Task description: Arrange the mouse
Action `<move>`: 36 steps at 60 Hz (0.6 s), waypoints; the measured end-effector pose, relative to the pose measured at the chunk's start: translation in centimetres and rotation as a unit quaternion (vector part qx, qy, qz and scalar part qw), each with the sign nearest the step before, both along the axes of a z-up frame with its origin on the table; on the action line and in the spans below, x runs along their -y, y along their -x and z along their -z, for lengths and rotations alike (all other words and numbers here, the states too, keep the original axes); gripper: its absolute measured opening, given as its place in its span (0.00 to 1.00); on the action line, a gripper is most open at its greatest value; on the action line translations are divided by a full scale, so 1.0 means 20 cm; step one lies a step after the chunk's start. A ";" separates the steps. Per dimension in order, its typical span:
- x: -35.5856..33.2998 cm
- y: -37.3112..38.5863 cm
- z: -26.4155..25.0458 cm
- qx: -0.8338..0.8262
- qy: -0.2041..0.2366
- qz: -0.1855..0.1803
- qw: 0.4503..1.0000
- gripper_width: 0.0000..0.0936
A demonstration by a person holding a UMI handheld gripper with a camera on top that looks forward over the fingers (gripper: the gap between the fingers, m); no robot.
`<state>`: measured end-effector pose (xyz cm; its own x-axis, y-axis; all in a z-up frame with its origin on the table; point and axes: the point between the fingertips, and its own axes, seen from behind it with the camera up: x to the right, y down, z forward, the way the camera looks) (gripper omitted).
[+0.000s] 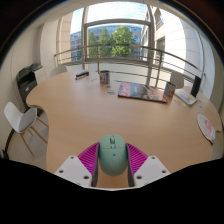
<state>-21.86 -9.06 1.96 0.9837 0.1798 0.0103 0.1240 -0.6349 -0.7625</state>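
Note:
A pale green computer mouse [112, 157] sits between my two fingers, its rear end toward the camera. My gripper [112, 160] is shut on the mouse, with the magenta pads [89, 157] pressing on its left and right sides. The mouse is held up above the large wooden table [100, 105], whose bare top lies beyond it.
A white chair [20, 120] stands at the table's left edge. Books and papers [140, 91] lie at the far side, with a laptop-like device [188, 92] to their right. A round pinkish item [205, 125] lies at the right edge. Large windows stand beyond.

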 end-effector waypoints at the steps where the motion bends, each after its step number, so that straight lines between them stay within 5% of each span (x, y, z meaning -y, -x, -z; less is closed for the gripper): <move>1: -0.02 0.00 -0.06 -0.004 -0.009 -0.003 1.000 0.44; 11: -0.27 -0.15 -0.85 -0.071 -0.133 -0.010 0.989 0.44; 19: -0.52 -0.72 -1.43 -0.099 -0.227 0.030 0.968 0.44; 28: -0.76 -1.64 -1.36 -0.060 -0.247 0.102 0.962 0.44; 36: -0.89 -2.27 -0.87 -0.041 -0.151 0.156 0.975 0.44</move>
<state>23.47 8.65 19.33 0.9896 -0.1283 -0.0650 -0.1092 -0.3765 -0.9200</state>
